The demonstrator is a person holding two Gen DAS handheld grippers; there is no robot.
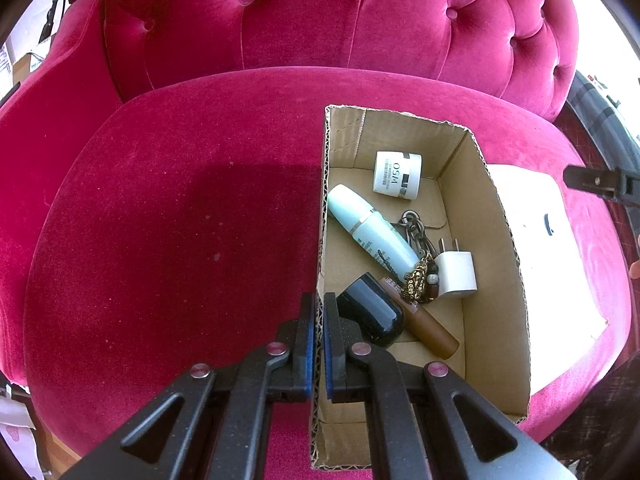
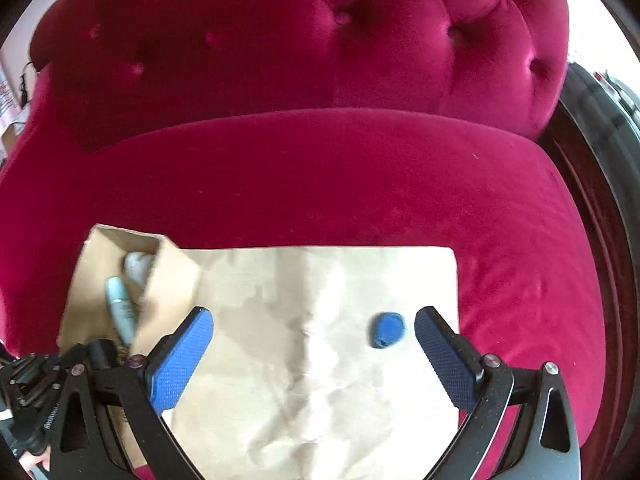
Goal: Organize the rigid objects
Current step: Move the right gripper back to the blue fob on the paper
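Observation:
A cardboard box (image 1: pixel 492 280) stands on a pink velvet chair seat (image 1: pixel 168 232). My left gripper (image 1: pixel 319 308) is shut on the box's left wall. Inside lie a white OSM jar (image 1: pixel 398 175), a pale blue bottle (image 1: pixel 370 228), a white charger plug (image 1: pixel 457 274), a chain with a brass charm (image 1: pixel 418 276), a black capped item (image 1: pixel 370 310) and a brown tube (image 1: pixel 430 330). In the right wrist view my right gripper (image 2: pixel 314 326) hangs open above a tan paper sheet (image 2: pixel 312 360). A small blue cap (image 2: pixel 387 329) lies on the sheet just inside the right finger (image 2: pixel 446 360).
The tufted chair back (image 1: pixel 340 20) rises behind the seat. The cardboard box (image 2: pixel 120 280) sits at the paper's left edge in the right wrist view, with the left gripper's frame beside it. Dark furniture (image 2: pixel 592 200) borders the chair on the right.

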